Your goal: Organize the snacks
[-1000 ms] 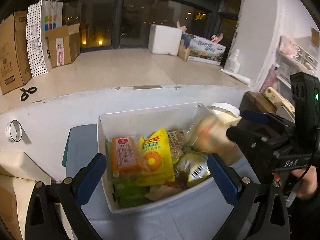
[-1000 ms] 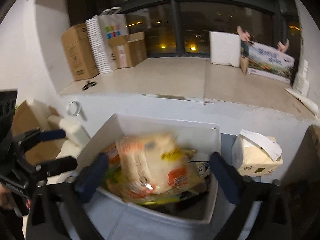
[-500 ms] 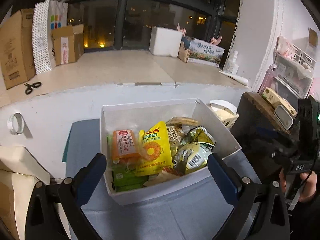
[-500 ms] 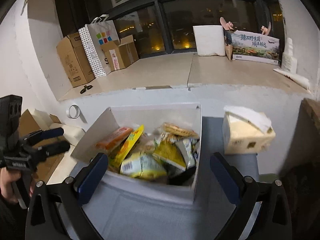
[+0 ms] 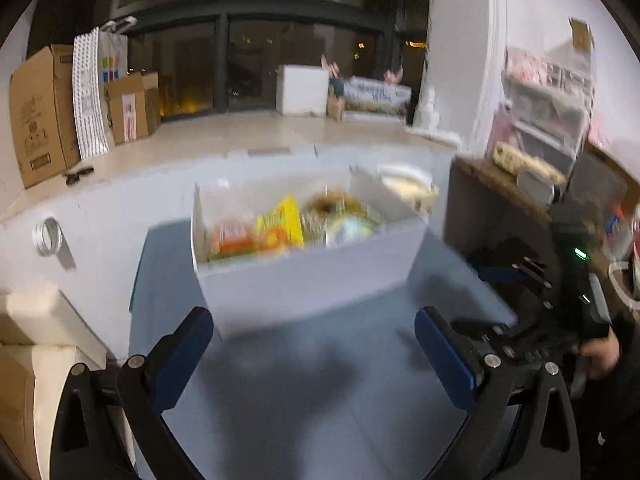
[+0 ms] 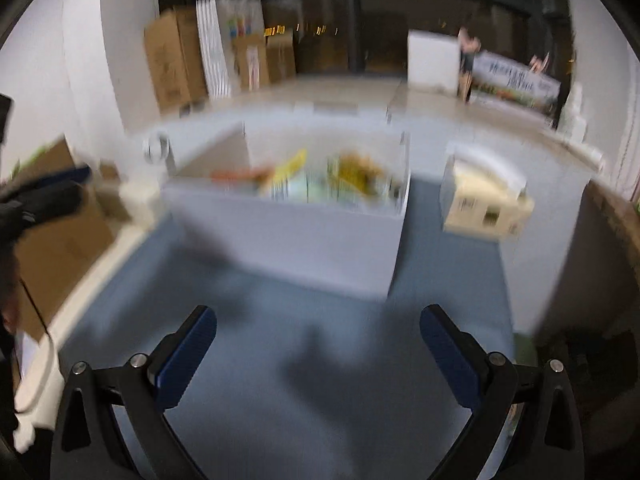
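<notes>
left gripper [image 5: 314,354]: fingers spread, empty
right gripper [image 6: 318,350]: fingers spread, empty
snacks [image 5: 280,230]: inside white box [image 5: 304,280], frame centre
labels: blurred, probably unreadable; yellow pack [image 5: 282,228] visible

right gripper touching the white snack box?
Apart. The right wrist view shows the open right gripper empty, with bare blue mat between its fingertips and the white snack box.

Motion blur throughout, printing on the snack packets [image 5: 280,228], cardboard boxes [image 5: 38,116] and far banner [image 6: 516,80] unreadable
</notes>
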{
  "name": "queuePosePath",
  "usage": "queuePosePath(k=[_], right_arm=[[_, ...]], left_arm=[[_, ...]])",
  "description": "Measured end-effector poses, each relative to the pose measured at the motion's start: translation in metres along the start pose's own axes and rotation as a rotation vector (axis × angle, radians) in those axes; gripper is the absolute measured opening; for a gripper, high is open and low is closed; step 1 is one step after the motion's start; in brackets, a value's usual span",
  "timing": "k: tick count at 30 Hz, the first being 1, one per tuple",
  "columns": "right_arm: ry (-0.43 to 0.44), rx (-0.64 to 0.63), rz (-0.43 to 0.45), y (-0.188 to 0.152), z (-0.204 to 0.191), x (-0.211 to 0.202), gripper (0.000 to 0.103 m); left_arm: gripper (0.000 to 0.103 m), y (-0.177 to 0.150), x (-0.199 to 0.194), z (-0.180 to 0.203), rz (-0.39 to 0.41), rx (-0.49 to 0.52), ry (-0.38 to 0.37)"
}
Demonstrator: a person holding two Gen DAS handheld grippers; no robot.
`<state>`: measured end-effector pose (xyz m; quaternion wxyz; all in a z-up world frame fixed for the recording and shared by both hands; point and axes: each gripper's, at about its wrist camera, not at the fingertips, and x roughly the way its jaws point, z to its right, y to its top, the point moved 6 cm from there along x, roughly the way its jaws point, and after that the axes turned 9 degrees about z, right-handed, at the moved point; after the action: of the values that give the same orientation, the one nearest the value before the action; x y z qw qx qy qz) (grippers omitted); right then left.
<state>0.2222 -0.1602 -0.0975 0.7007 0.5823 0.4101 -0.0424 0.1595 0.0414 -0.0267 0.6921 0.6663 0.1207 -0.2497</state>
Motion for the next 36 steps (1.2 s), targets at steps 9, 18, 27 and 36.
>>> queuePosePath(k=[9, 18, 27, 36], right_arm=[[-0.067, 0.112, -0.144, -0.045, 0.033, 0.064, 0.103], [-0.102, 0.105, -0.096, -0.036, 0.027, 0.062, 0.103], [-0.093, 0.109, 0.092, 0.002, -0.019, -0.02, 0.103], [-0.176, 0.054, 0.219, 0.013, -0.063, -0.101, 0.103]], left_arm=[[0.103, -0.067, 0.005, -0.014, -0.082, -0.077, 0.044], [0.103, -0.084, 0.04, -0.043, -0.124, -0.195, 0.134], [0.103, -0.046, -0.008, -0.017, 0.04, -0.198, 0.15], [0.103, -0.02, -0.069, 0.0, 0.127, -0.247, 0.128]])
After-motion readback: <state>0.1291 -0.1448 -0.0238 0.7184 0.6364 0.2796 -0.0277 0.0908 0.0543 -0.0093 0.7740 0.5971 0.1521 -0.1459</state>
